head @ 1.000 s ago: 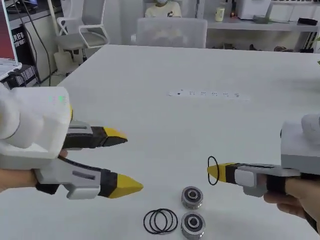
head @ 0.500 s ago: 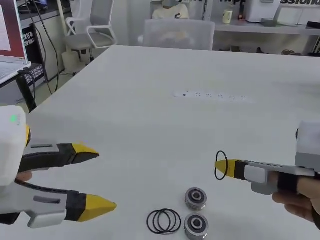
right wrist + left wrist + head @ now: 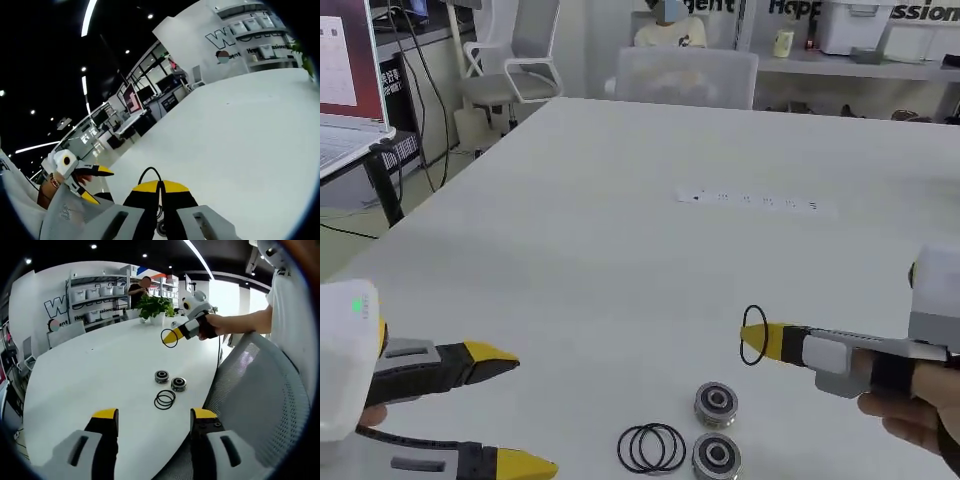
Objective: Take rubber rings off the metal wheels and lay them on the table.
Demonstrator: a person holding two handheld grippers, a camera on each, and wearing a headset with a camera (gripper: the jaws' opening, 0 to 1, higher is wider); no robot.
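Two metal wheels (image 3: 717, 400) (image 3: 716, 456) lie flat on the white table (image 3: 620, 200) near its front edge, and several loose black rubber rings (image 3: 651, 447) overlap just left of them. My right gripper (image 3: 760, 340) hovers above and right of the wheels, shut on a thin black rubber ring (image 3: 753, 335) that hangs upright from its tips. My left gripper (image 3: 535, 415) is at the near left edge, open and holding nothing. The left gripper view has the wheels (image 3: 161, 376) (image 3: 178, 384), the loose rings (image 3: 164, 399) and the right gripper (image 3: 172, 336) with its ring (image 3: 169, 337). In the right gripper view the held ring (image 3: 143, 174) loops over the shut tips (image 3: 160, 186).
A flat white strip (image 3: 745, 200) lies across the table's middle. A grey chair (image 3: 685, 72) stands at the far edge, with shelves and a seated person behind it. A laptop (image 3: 340, 90) sits on a stand at left. A potted plant (image 3: 152, 307) stands on the table's far end.
My left gripper has drawn back toward the near left edge, still open. The right gripper has kept hold of the ring and stayed about where it was. The head camera has tilted.
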